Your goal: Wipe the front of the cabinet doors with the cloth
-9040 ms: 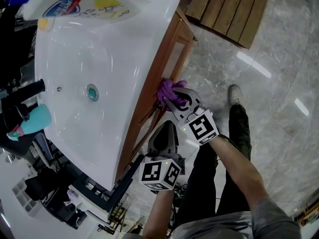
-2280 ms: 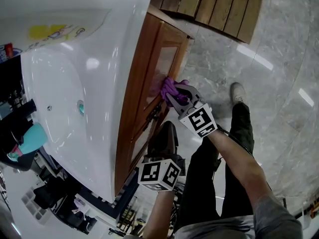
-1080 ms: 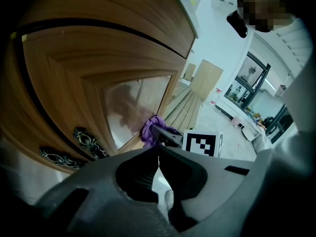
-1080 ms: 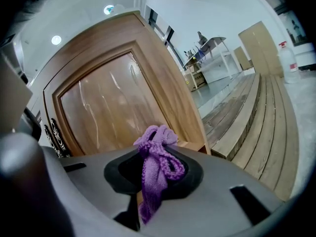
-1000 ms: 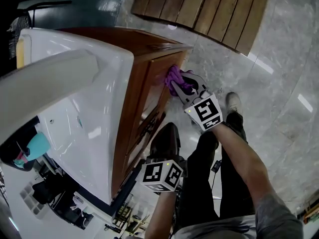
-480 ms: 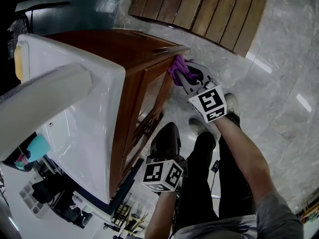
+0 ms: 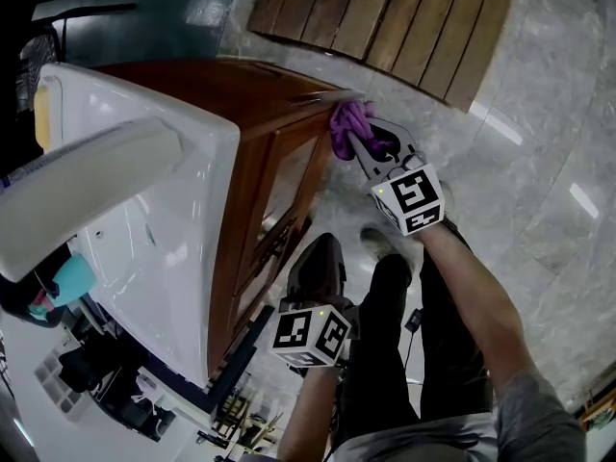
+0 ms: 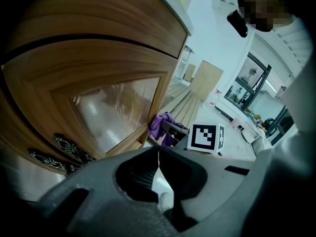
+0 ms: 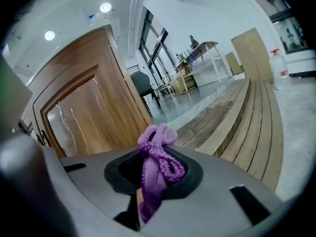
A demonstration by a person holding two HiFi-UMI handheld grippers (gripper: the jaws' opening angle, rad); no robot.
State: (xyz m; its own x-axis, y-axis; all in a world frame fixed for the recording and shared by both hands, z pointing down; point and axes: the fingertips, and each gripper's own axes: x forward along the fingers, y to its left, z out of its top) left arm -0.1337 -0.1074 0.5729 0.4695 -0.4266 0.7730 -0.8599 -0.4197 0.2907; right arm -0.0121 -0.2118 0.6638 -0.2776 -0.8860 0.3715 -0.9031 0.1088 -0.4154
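The right gripper has its jaws clamped on a bunched purple cloth, which sticks out past the jaw tips in a knotted loop. In the right gripper view the same cloth fills the gap between the jaws. The cloth sits at the outer front corner of the wooden cabinet, at the edge of the door frame; whether it presses on the wood or lies just beside it cannot be told. The left gripper hangs in front of the cabinet, lower along its front and apart from the cloth. Its jaws are closed tip to tip with nothing between them, facing the glazed cabinet door near the dark ornate handles. A white basin tops the cabinet.
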